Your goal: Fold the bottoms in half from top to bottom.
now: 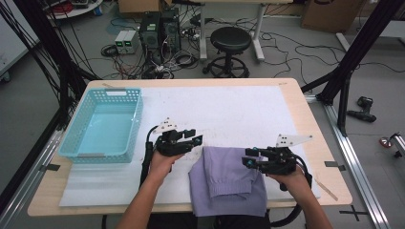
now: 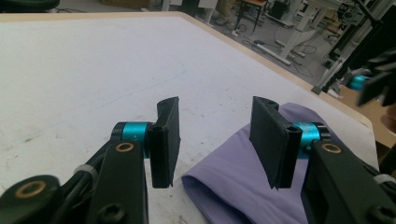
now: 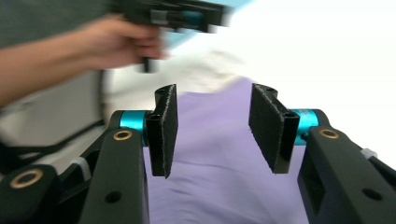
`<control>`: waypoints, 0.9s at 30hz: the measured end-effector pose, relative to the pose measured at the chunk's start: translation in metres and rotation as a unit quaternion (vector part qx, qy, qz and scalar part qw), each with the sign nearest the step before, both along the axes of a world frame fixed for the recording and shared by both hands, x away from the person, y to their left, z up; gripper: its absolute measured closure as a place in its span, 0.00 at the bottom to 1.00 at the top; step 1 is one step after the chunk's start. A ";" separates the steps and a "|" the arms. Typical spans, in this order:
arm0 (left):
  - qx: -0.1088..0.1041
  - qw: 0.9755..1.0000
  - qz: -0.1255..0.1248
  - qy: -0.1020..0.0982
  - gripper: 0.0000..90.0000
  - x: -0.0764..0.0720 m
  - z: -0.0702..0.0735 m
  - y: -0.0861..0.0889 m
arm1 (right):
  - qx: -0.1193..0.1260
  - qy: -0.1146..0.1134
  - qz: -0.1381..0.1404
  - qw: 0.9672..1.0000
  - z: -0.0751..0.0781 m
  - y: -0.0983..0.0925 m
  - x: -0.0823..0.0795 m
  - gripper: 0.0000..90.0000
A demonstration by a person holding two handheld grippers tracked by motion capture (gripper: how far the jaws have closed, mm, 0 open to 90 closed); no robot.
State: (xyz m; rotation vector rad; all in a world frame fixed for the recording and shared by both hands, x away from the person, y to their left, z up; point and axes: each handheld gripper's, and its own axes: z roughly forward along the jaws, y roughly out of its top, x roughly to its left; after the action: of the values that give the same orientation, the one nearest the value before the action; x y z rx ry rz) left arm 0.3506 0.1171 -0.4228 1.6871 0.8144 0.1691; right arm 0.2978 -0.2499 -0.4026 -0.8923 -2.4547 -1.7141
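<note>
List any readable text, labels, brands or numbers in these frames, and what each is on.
None readable.
Folded purple garment, turquoise basket, left gripper, right gripper: no print or label visible.
Computer towers and cardboard box on the floor: any markings too small to read.

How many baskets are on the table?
1: a light blue basket at the table's left side, left of the left gripper.

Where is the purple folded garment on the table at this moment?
In the high view, the purple folded garment lies at the near edge of the table, right of centre, between the left gripper and the right gripper, well apart from the blue basket.
</note>
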 end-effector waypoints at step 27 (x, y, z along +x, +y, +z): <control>0.078 0.995 -0.008 0.059 0.58 0.012 -0.026 -0.028 | -0.121 -0.013 -0.077 0.990 -0.031 -0.017 -0.017 0.69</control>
State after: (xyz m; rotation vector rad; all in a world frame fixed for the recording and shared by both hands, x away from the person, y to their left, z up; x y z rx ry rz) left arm 0.3624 0.0890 -0.4492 1.8642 0.8940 0.1247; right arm 0.2805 -0.2671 -0.4334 -1.1144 -2.7198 -1.4979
